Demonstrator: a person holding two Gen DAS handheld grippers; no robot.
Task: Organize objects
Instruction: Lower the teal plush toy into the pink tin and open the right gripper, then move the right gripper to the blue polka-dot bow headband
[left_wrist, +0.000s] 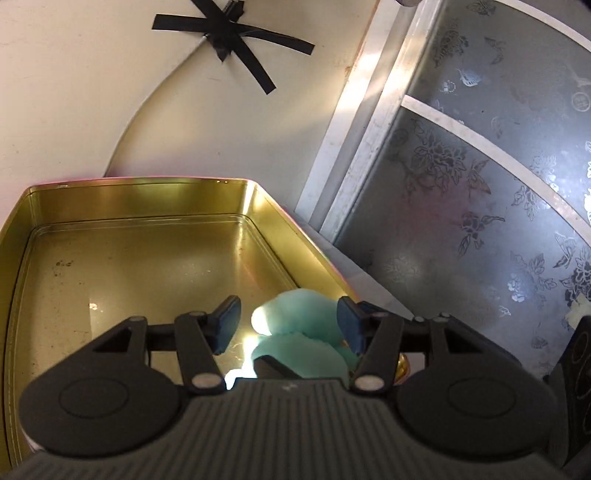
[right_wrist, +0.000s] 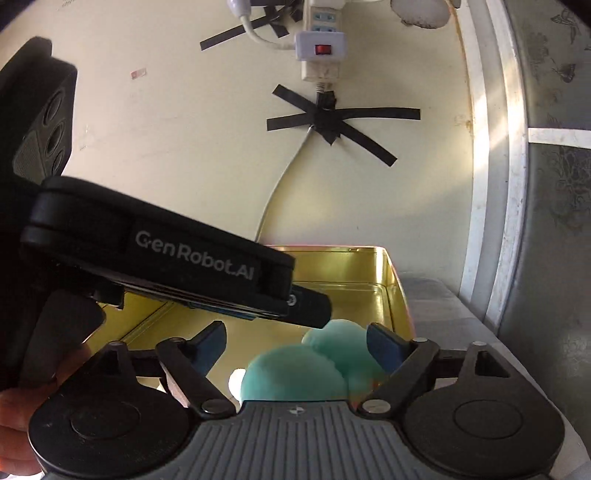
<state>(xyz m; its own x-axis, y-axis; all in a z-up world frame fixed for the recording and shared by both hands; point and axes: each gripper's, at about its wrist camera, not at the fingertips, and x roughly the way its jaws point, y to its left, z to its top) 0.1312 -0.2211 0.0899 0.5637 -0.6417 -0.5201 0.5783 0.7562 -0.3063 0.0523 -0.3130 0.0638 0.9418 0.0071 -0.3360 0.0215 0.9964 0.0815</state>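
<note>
A gold metal tin sits open on a grey surface against a cream wall. A teal plush toy lies in its near right corner. My left gripper is open above that corner, its blue pads either side of the toy without squeezing it. In the right wrist view the same tin and teal toy show. My right gripper is open over the toy. The left gripper's black body crosses that view above the tin.
A patterned grey glass door with a white frame stands right of the tin. A white power strip and black tape cross hang on the wall behind. A cable runs down to the tin.
</note>
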